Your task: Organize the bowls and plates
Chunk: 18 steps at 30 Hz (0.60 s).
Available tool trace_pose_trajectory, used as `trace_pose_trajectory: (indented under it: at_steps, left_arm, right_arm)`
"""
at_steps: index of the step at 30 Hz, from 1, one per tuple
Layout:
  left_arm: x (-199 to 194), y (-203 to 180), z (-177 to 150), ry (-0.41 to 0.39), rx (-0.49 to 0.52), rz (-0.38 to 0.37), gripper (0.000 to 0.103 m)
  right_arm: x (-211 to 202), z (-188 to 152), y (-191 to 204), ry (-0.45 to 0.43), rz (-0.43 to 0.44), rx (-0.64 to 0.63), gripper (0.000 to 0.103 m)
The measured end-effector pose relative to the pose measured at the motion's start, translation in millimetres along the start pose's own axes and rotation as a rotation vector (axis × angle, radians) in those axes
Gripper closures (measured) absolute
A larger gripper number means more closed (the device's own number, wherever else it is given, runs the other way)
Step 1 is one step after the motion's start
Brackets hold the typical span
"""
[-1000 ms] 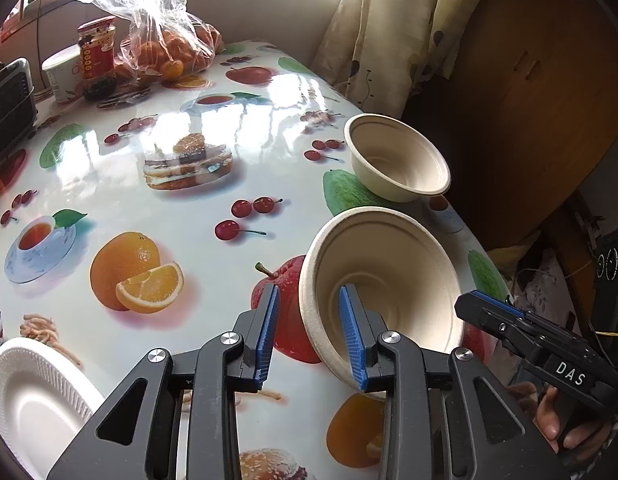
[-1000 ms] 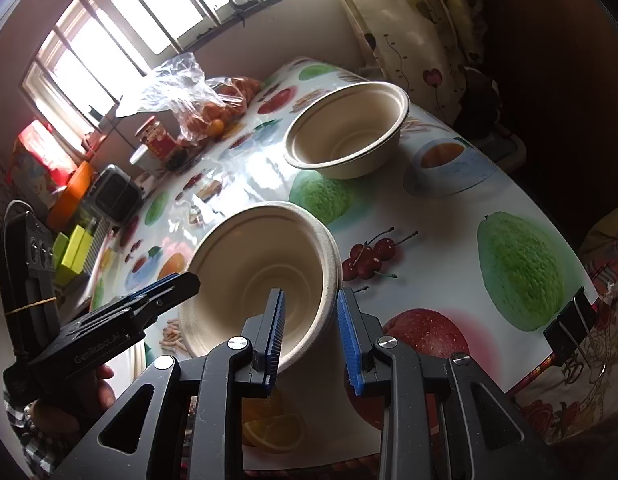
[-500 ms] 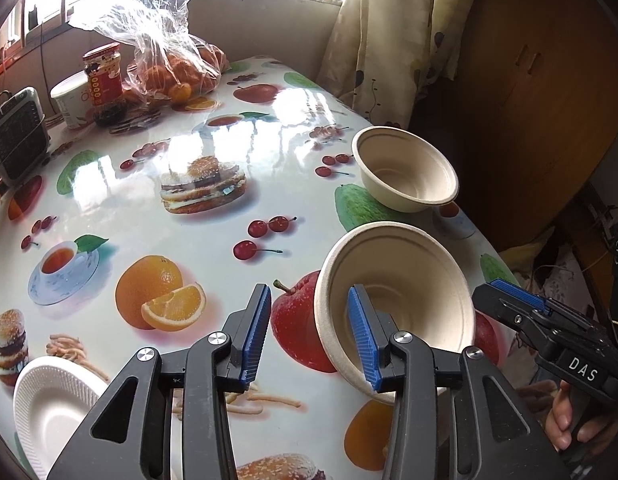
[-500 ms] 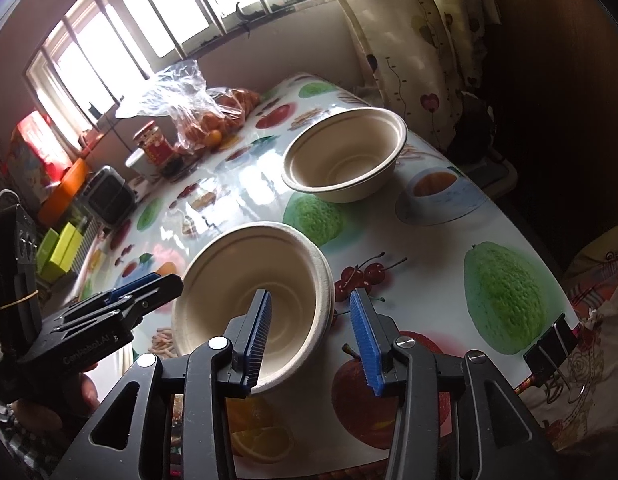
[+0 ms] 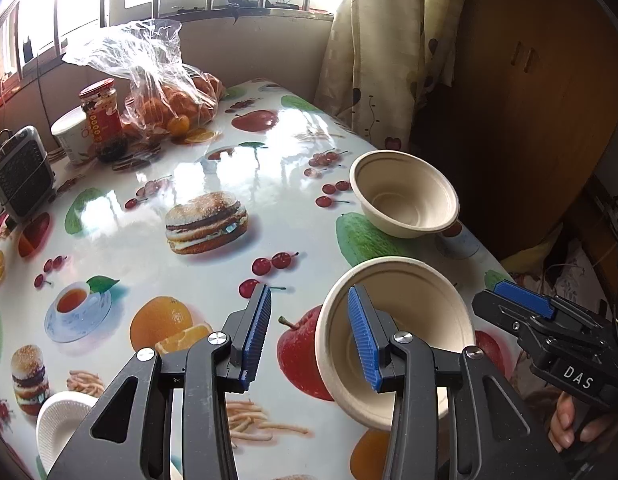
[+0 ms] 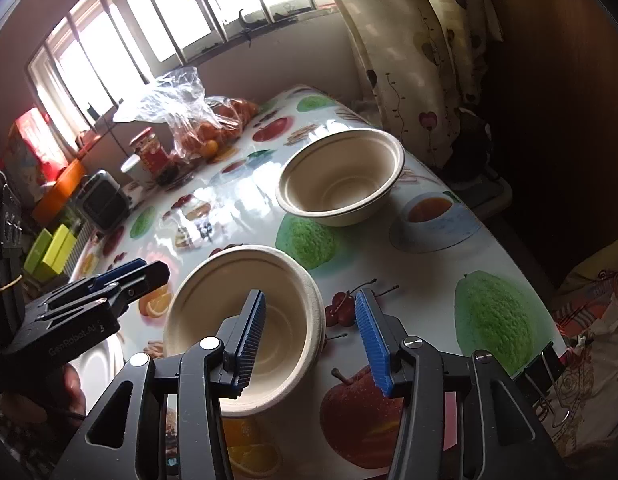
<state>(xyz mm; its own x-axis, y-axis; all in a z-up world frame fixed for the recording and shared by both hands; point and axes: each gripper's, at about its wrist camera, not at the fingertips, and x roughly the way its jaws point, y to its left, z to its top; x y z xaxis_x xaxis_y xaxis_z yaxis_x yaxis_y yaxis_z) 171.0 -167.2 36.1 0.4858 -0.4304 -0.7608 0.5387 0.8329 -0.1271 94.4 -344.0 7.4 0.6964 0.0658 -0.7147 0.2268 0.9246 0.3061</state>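
A beige paper bowl sits near the table's front edge, and its rim looks doubled, as if bowls are nested. My left gripper is open and straddles the bowl's left rim without touching it. My right gripper straddles the right rim; its jaws are opening and the pads are clear of the rim. A second beige bowl stands upright farther back on the right. A white plate lies at the near left.
The table wears a glossy fruit-print cloth. At the back stand a bag of oranges, a red-lidded jar, a white cup and a small grey heater. A curtain and a wooden cabinet border the right side.
Both grippers have opened off the near bowl's rim. The bowl, tilted up before, has come down toward the table. The left gripper has pulled up and back a little.
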Motion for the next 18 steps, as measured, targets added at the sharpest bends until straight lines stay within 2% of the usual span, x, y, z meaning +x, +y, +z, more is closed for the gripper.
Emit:
trace_pose_trajectory:
  at_steps: [18]
  left_arm:
    - [39,-2,65,-0.001,0.041,-0.027,0.061]
  right_arm:
    - [6,41,-44,-0.043,-0.099,0.038,0.056]
